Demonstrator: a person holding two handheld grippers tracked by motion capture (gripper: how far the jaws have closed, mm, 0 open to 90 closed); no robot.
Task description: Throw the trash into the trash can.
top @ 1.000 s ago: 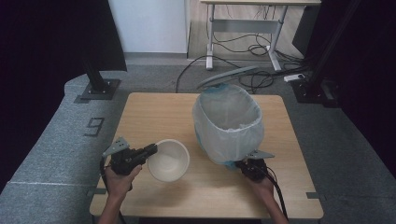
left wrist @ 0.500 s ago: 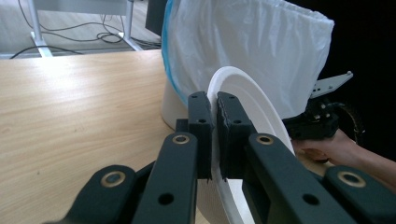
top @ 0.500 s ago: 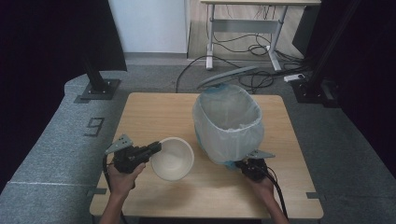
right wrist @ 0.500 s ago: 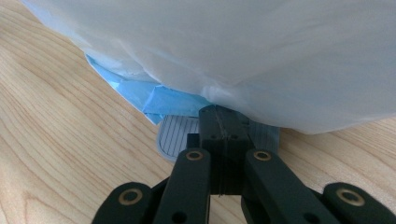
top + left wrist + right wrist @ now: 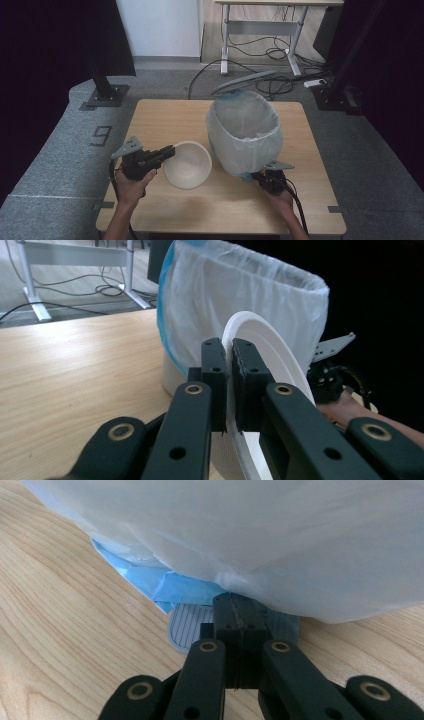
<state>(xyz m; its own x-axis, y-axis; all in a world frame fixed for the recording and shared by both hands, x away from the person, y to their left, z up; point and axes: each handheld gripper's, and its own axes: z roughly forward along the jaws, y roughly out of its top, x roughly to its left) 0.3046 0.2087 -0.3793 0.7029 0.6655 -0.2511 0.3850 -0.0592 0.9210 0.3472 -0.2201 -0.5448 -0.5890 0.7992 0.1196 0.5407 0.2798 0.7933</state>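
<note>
A white bowl (image 5: 187,164) hangs tilted just above the table, left of a pedal bin (image 5: 245,132) lined with a white bag over a blue one. My left gripper (image 5: 169,151) is shut on the bowl's left rim. In the left gripper view the jaws (image 5: 227,347) pinch the rim of the bowl (image 5: 272,357), with the bin (image 5: 240,295) right behind it. My right gripper (image 5: 260,176) is at the bin's front foot. In the right gripper view it (image 5: 235,601) is shut with its tips on the grey ribbed pedal (image 5: 187,625), under the bulging bag (image 5: 250,530).
The bin's grey lid (image 5: 245,80) stands raised behind it. The wooden table (image 5: 165,117) has bare surface at the back left and along the front edge. Grey floor mats surround it. A desk frame and cables (image 5: 260,45) lie beyond.
My left gripper has carried the bowl a little to the right and up, closer to the bin. The right gripper has stayed at the pedal.
</note>
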